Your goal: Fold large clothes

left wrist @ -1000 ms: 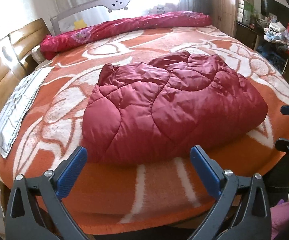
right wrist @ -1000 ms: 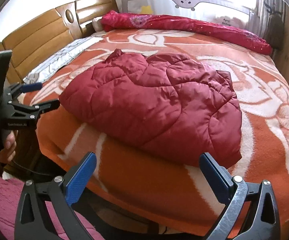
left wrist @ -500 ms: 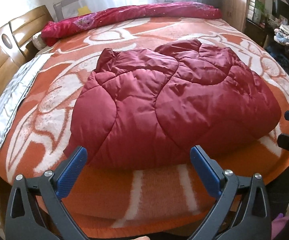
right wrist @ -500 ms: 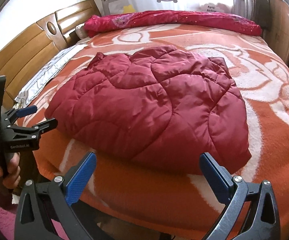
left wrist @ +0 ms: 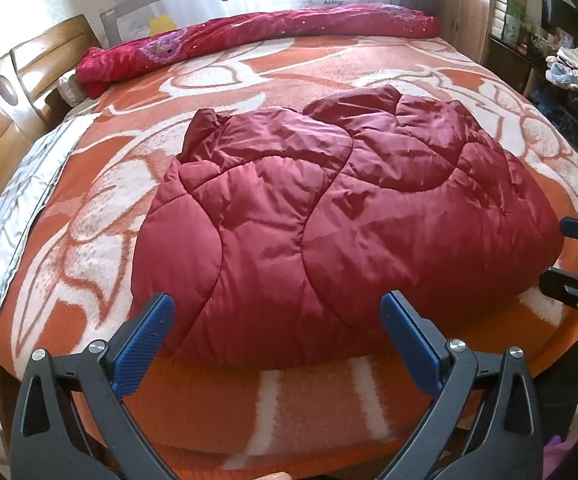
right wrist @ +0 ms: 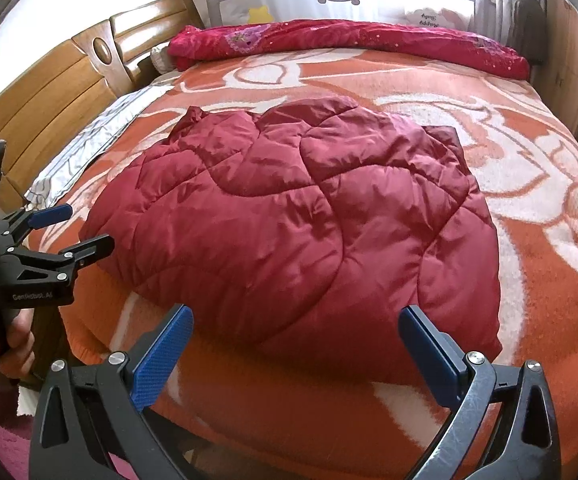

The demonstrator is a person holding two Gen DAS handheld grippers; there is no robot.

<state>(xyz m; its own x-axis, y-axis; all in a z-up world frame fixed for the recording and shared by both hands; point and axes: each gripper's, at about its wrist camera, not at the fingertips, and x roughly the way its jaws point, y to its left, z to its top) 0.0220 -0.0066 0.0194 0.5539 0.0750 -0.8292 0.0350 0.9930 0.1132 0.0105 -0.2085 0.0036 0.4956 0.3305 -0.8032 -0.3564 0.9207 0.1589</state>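
- I am holding the left gripper [left wrist: 277,336] and the right gripper [right wrist: 295,350] spread wide and empty, just short of the puffy dark-red quilted satin jacket [left wrist: 329,216], which is lying bunched on the orange-and-white patterned blanket [left wrist: 289,396].
- I am judging each should pinch one near corner, low, together.
- I am seeing no containers.

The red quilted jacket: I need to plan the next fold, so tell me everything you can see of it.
The jacket is dark red, shiny and puffy, with curved stitched seams. It lies in a rounded, already folded bundle on the orange and white blanket, near the bed's front edge. A small peak of fabric sticks up at its far left. Nothing but the blanket touches it. The left gripper and right gripper are both open just short of its near edge.
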